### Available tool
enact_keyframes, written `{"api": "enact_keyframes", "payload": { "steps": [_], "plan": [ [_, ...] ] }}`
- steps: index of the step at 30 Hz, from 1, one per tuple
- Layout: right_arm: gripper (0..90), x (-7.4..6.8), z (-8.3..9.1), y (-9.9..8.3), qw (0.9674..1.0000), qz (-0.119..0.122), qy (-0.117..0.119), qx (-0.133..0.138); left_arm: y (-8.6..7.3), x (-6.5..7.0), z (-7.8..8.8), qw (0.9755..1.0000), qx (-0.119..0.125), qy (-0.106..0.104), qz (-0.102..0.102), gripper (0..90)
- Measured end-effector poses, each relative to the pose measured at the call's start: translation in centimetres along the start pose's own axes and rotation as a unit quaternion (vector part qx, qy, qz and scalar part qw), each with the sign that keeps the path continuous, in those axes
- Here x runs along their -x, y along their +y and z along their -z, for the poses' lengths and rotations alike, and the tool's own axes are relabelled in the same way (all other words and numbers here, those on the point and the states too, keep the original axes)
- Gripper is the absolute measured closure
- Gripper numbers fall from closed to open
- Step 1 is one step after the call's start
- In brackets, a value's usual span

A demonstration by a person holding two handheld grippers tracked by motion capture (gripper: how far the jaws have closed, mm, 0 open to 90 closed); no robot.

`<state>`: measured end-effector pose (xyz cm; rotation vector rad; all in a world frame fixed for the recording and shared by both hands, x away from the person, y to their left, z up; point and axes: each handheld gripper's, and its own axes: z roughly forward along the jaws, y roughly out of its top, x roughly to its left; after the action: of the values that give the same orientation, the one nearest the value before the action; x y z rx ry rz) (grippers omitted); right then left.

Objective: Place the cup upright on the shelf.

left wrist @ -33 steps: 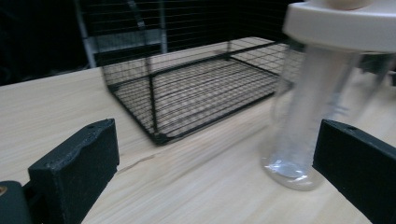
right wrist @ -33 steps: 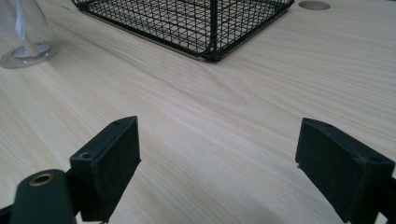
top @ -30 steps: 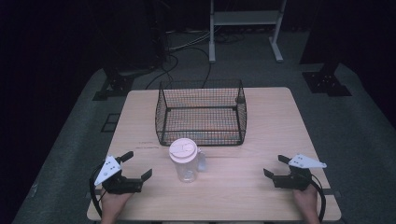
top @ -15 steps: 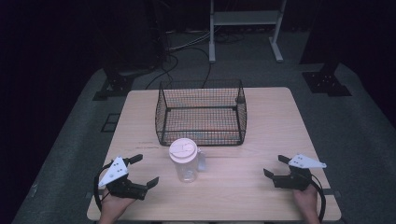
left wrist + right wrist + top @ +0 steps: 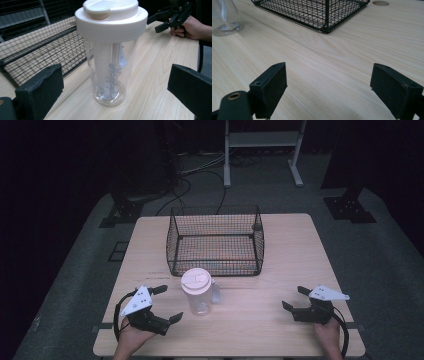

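Nothing is gripped yet: the shaker bottle [image 5: 199,292] stands upright on the counter [image 5: 260,320] just before the wire basket [image 5: 216,240]. The left gripper [image 5: 165,304], fingers apart, faces it; the right gripper [image 5: 294,300] waits spread, well apart.

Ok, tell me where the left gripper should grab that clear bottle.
Probably the clear body of the bottle below the wide white lid, coming in level from the left gripper's side. It stands upright between the open jaws; the lid overhangs.
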<state>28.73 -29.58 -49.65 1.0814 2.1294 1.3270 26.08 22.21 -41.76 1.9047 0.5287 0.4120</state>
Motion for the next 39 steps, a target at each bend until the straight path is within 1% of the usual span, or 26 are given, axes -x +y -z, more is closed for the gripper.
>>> {"api": "enact_keyframes", "payload": {
  "steps": [2,3,4,5,8,10,14,16,18,22,25,32,34,37,39],
  "plan": [
    [12.9,0.0,0.0,0.0,1.0,-0.001,0.0,0.0,0.2,0.1,-0.5,1.0,-0.007,-0.003,-0.001,0.0],
    [12.9,0.0,0.0,0.0,1.0,-0.001,0.0,0.001,0.4,0.1,-0.9,0.9998,-0.017,-0.011,-0.003,0.0],
    [12.8,0.0,0.0,0.0,1.0,-0.002,0.001,0.001,0.6,0.1,-1.1,0.9997,-0.022,-0.014,-0.001,0.0],
    [12.9,0.0,0.0,0.0,1.0,-0.001,0.001,0.001,0.7,0.0,-1.3,0.9995,-0.027,-0.014,-0.004,0.0],
    [12.9,0.0,0.0,0.0,1.0,-0.001,0.001,0.001,0.9,-0.1,-1.6,0.9993,-0.033,-0.016,-0.004,0.0],
    [12.8,0.0,0.0,0.0,1.0,-0.001,0.001,0.001,1.5,-0.1,-1.9,0.999,-0.04,-0.018,-0.009,0.0],
    [12.8,0.0,0.0,0.0,1.0,-0.001,0.002,0.002,2.1,-0.3,-2.3,0.9987,-0.044,-0.022,-0.012,0.0],
    [12.9,0.0,0.0,0.0,1.0,-0.002,0.003,0.002,2.5,-0.6,-2.8,0.998,-0.055,-0.028,-0.014,0.0],
    [12.9,0.0,0.0,0.0,1.0,-0.002,0.003,0.003,2.6,-0.7,-3.0,0.9979,-0.057,-0.029,-0.015,0.0],
    [12.9,0.0,0.0,0.0,1.0,-0.002,0.004,0.003,3.0,-1.1,-3.5,0.9972,-0.064,-0.037,-0.014,0.0],
    [12.8,0.0,0.1,0.0,1.0,-0.001,0.005,0.004,3.4,-1.4,-4.1,0.9961,-0.076,-0.045,-0.008,0.0],
    [12.9,0.0,0.1,0.0,1.0,-0.001,0.006,0.005,3.7,-1.6,-5.1,0.995,-0.087,-0.05,-0.006,0.0],
    [12.9,0.0,0.1,0.0,1.0,-0.001,0.007,0.005,3.9,-1.7,-5.4,0.9944,-0.092,-0.051,-0.01,0.0],
    [12.9,0.0,0.1,0.0,1.0,-0.002,0.007,0.005,4.2,-1.7,-5.7,0.9941,-0.094,-0.052,-0.011,0.0],
    [12.9,0.0,0.1,0.0,1.0,-0.001,0.007,0.005,4.5,-1.8,-6.2,0.9936,-0.097,-0.056,-0.013,0.0]
  ]
}}
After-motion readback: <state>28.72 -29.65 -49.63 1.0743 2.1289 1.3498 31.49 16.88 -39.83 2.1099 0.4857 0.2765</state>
